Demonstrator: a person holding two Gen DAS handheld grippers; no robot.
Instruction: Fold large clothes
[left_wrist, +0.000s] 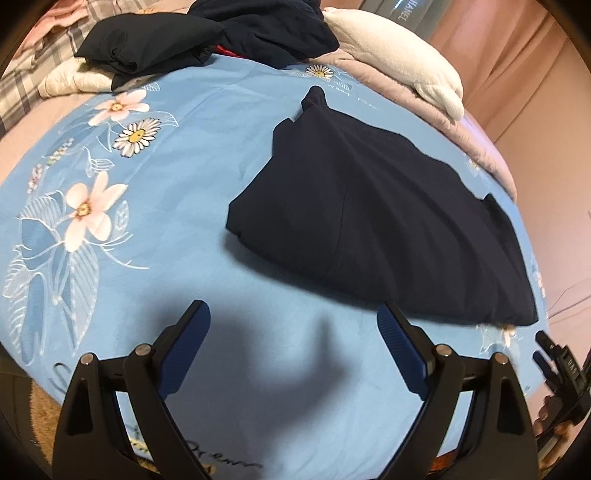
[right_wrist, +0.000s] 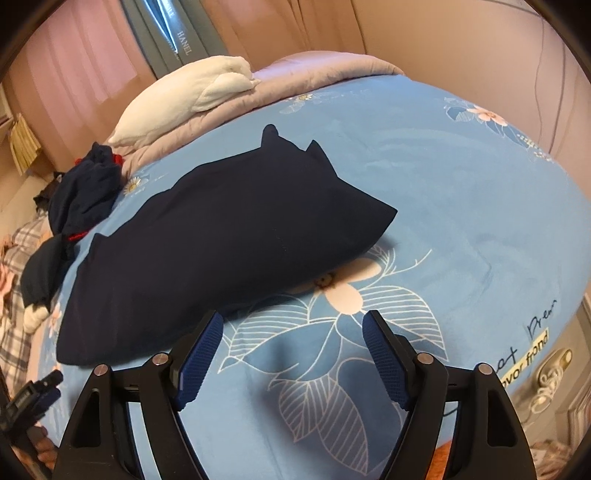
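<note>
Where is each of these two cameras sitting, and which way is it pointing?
Left wrist view: rides on the left hand-held gripper, open above the blue bedsheet, facing the navy garment lying ahead and right; the right hand-held gripper shows at the edge.
Right wrist view: rides on the right hand-held gripper, open, with the navy garment ahead and left.
Shared: garment, bedsheet, white pillow.
</note>
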